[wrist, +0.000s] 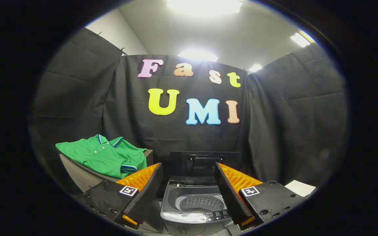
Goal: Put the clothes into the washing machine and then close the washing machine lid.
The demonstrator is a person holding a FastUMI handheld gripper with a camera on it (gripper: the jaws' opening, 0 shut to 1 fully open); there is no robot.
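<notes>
A green polo shirt with blue collar trim lies folded on a brown table, ahead and to the left of my left finger. A small grey top-loading washing machine stands just ahead, seen between my fingers. Its dark lid is raised upright at the back, and the perforated drum is open and looks empty. My gripper is open, with nothing between its fingers. The shirt is apart from both fingers.
Black cloth walls close the booth at the back and on both sides. A white sheet lies beyond my right finger, to the right of the machine. The machine's control panel faces me at its front rim.
</notes>
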